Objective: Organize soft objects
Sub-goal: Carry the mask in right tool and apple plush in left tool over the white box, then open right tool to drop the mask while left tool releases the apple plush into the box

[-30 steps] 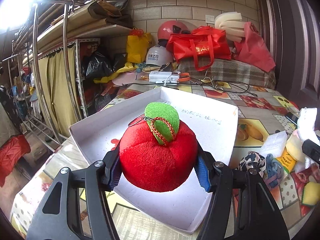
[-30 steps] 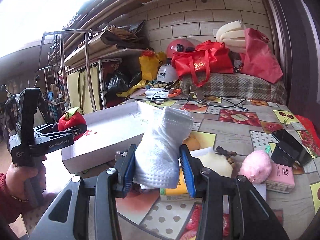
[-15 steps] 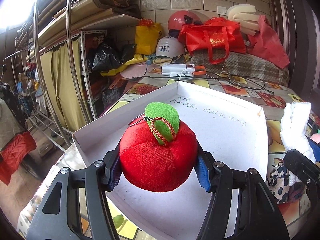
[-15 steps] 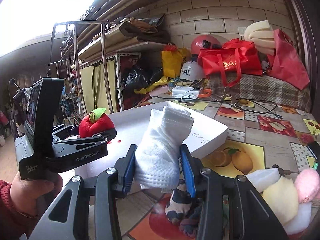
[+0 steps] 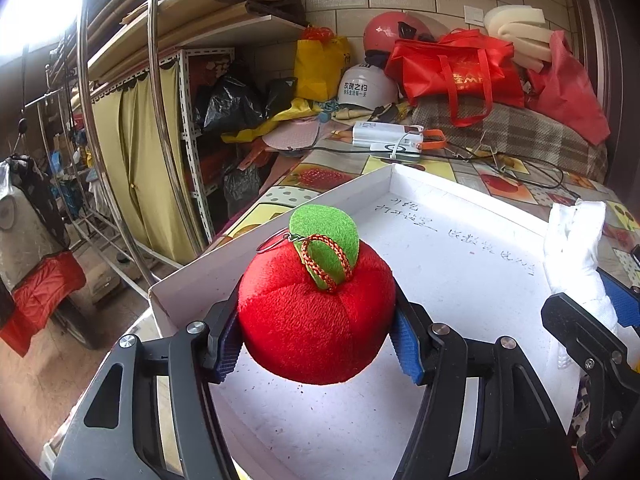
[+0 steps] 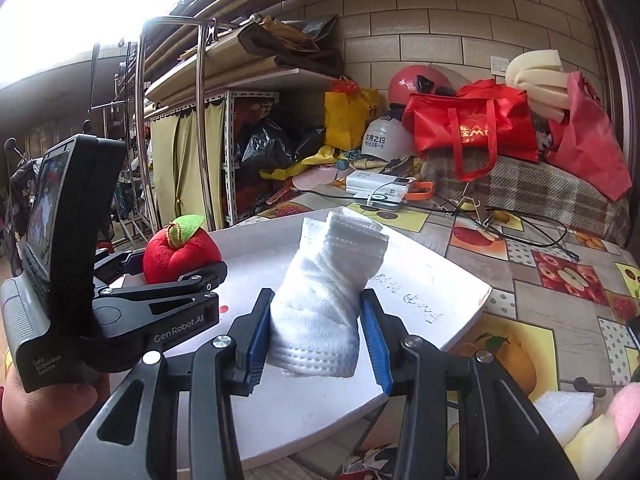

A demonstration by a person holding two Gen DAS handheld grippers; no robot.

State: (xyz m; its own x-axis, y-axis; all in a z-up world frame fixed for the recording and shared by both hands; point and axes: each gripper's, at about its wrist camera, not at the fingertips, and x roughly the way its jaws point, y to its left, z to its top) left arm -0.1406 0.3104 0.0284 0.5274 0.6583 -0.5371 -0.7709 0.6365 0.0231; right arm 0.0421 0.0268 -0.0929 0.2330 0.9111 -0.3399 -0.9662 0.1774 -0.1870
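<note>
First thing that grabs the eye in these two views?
The red plush apple with its green leaf, clamped in the left claw over the white box. Next, the folded white cloth pinched in the right claw, also above the box. Behind, a red bag sits among clutter by the brick wall.

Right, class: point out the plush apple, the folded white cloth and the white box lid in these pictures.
plush apple (image 5: 316,312): left wrist view, on its red body.
folded white cloth (image 6: 320,312): right wrist view, on its middle, between the blue pads.
white box lid (image 5: 460,280): left wrist view, on its bare inner floor.
</note>
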